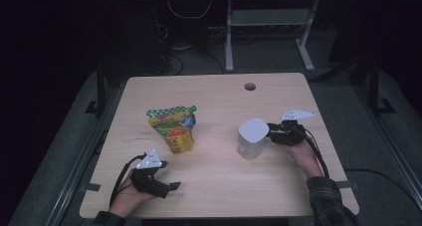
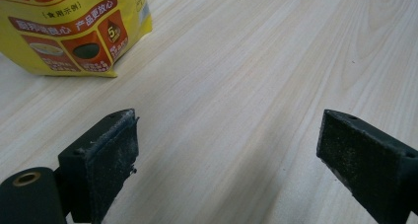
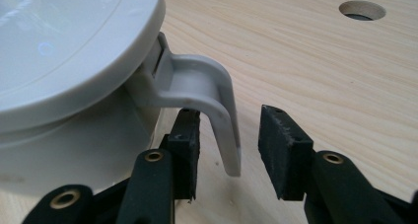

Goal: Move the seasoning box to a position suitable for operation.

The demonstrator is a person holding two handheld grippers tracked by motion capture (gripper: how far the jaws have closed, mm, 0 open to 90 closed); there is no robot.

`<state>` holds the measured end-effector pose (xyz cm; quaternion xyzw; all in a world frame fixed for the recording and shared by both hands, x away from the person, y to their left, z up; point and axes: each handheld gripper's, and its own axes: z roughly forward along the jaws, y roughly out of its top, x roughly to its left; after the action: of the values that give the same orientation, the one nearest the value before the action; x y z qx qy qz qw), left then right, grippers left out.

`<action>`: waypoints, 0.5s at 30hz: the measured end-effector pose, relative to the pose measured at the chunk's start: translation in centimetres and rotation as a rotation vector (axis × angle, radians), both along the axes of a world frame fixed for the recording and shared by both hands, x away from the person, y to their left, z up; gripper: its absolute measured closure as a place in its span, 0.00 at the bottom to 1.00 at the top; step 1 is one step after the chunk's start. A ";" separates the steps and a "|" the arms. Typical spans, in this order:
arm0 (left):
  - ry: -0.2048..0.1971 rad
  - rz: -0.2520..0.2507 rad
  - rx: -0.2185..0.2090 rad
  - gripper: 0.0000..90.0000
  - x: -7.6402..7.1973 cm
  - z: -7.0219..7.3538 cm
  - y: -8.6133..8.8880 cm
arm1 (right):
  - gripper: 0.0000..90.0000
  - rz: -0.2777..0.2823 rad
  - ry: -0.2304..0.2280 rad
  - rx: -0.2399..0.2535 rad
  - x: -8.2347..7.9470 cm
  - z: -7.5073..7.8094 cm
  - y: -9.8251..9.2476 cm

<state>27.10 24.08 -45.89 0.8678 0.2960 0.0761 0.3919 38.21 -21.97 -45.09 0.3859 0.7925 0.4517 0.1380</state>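
On the desk (image 1: pixel 214 181) a yellow pouch (image 1: pixel 173 129) with a green top stands left of the jar (image 1: pixel 252 138), well apart from it. The jar is a pale container with a grey lid (image 3: pixel 64 46), and a grey latch (image 3: pixel 212 100) hangs down from the lid's edge on the side away from the pouch.

The right tool (image 1: pixel 272 132) sits just beside the jar on that same side, held by the right hand (image 1: pixel 304 155). In the right gripper view (image 3: pixel 229 150) its jaws are partly open and straddle the latch: the inner jaw lies between latch and jar wall, touching or nearly touching the latch, the outer jaw stands clear of it. Nothing is clamped.

The left tool (image 1: pixel 175 185) rests low on the desk, on the far side of the pouch from the jar and nearer the person, in the left hand (image 1: pixel 130 195). In the left gripper view (image 2: pixel 229 155) its jaws are spread wide over bare wood, holding nothing, with the pouch's lower corner (image 2: pixel 74 31) ahead of them.

A round hole (image 1: pixel 250 86) lies in the desk beyond the jar.
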 end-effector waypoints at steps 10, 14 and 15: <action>0.008 -0.002 0.002 0.09 0.0 -0.1 0.0 | 0.78 0.001 -0.013 -0.015 0.3 -0.6 0.7; 0.009 -0.001 0.001 0.09 0.0 -0.1 -0.1 | 0.83 -0.005 -0.020 -0.014 0.3 -0.6 0.8; 0.010 -0.002 0.001 0.09 0.0 -0.1 -0.1 | 0.83 -0.003 -0.018 -0.013 0.3 -0.6 0.8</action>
<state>27.10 23.98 -46.00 0.8686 0.2970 0.0717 0.3902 38.52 -21.18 -45.68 0.3822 0.7935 0.4496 0.1486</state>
